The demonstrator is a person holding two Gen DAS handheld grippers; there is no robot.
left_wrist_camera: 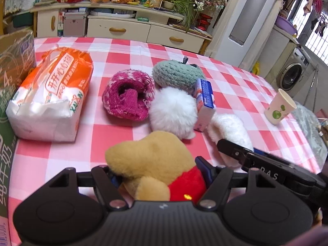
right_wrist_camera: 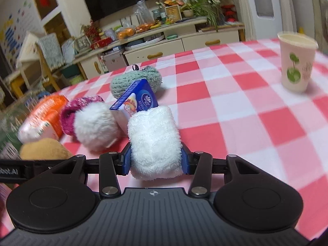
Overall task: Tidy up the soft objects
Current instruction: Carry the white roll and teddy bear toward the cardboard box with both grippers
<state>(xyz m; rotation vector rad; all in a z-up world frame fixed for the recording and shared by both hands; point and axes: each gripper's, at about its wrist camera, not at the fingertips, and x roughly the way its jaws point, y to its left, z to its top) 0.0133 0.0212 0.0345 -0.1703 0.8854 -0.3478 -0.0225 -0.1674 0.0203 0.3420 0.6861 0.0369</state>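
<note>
A: Between right gripper (right_wrist_camera: 156,161) jaws, bottom centre: rolled white towel (right_wrist_camera: 154,141), gripped across its width, long axis pointing up-frame.
B: Left gripper (left_wrist_camera: 157,176)?
A: Jaws half-open, clamped on yellow plush toy (left_wrist_camera: 147,164). Soft pile on counter (right_wrist_camera: 235,112) lies up-left; right nearer.

Your left gripper (left_wrist_camera: 157,176) and right gripper (right_wrist_camera: 156,160) look alike: matte black ribbed bodies, round side discs, silver screws, blue finger pads (right_wrist_camera: 126,162).

A cluttered cream sideboard (left_wrist_camera: 114,23) stands behind the checked table (left_wrist_camera: 123,47).
</note>
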